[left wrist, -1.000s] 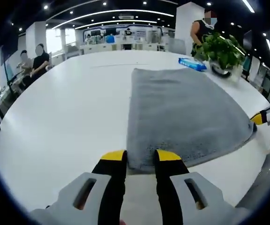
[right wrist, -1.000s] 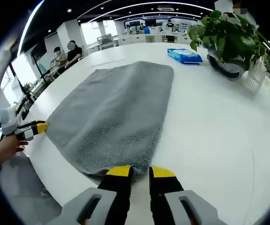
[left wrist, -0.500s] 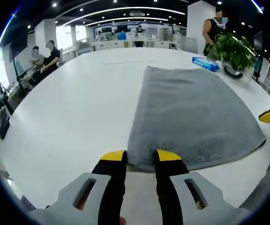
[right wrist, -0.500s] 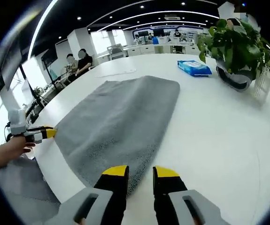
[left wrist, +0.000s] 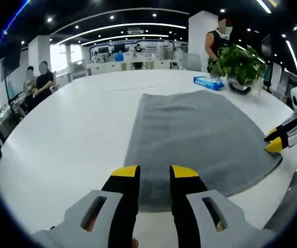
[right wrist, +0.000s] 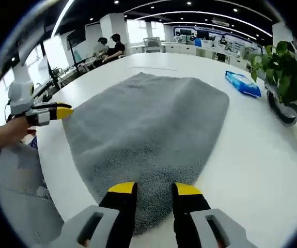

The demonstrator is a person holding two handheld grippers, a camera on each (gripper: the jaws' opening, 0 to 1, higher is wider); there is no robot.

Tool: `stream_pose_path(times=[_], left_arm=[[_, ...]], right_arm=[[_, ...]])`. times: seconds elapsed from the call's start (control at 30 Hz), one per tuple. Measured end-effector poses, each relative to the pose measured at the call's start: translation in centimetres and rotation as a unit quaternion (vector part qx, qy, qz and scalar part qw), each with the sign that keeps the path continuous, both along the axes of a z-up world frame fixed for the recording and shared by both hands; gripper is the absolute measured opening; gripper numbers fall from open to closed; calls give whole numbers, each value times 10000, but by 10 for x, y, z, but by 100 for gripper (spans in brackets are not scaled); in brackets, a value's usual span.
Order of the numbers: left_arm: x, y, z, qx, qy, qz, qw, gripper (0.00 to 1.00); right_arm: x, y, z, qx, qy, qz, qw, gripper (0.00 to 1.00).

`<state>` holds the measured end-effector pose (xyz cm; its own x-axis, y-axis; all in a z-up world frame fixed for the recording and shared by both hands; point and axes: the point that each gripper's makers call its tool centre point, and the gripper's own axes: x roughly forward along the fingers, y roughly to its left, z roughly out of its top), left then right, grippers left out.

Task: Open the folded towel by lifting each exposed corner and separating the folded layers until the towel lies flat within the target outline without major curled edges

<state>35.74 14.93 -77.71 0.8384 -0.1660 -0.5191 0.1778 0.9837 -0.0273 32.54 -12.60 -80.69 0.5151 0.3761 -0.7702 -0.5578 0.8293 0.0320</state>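
Left gripper view: left gripper (left wrist: 154,173) hangs over the near edge of the grey towel (left wrist: 194,134), jaws parted a little with nothing between them. The towel lies spread on the white table (left wrist: 71,139), running away toward the far side; its near edge shows a slightly thicker lip, so maybe a fold there, can't tell for sure. Right gripper (left wrist: 273,142) sits at the towel's right near corner, tips just beside the cloth. Far right: a blue pack (left wrist: 208,82) and a potted plant (left wrist: 238,64), well apart from the towel.

Right gripper view: right gripper (right wrist: 154,187) over its near edge of the towel (right wrist: 153,124), jaws slightly apart, empty. Left gripper (right wrist: 50,112) at the left, near the towel's corner.

No target outline visible. My read: pinch only the top layer at each corner, lift low, pull outward evenly so the edges don't curl.
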Motion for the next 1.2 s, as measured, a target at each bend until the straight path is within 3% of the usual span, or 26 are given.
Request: stream_pose_path(times=[0.2,0.23,0.27,0.37,0.5,0.63,0.7,1.2], left_arm=[[-13,8,-27,410,655,-34,9970,22],[-7,6,-21,258,418,-28,9988,22],[-9,7,-24,198,556,61,9982,22],[-10,8,-23,337,447,-31,9984,22],[-10,17,-23,267,411,67,9988,22],[-12,32,-23,285,428,152,9986,22],[-14,41,-23,138,487,374,9980,22],[-15,81,-23,211,686,630,9954,22]], right_arm=[[0,2,-2,-156,-100,60,9998,25],[0,2,-1,-175,-99,56,9998,25],[0,2,-1,-186,-94,57,9998,25],[1,8,-2,-168,-116,235,9995,23],[7,20,-1,-45,-223,469,9986,20],[11,33,-1,-49,-219,578,9981,20],[13,40,-1,-30,-231,645,9976,20],[27,83,-1,86,-309,1010,9944,20]])
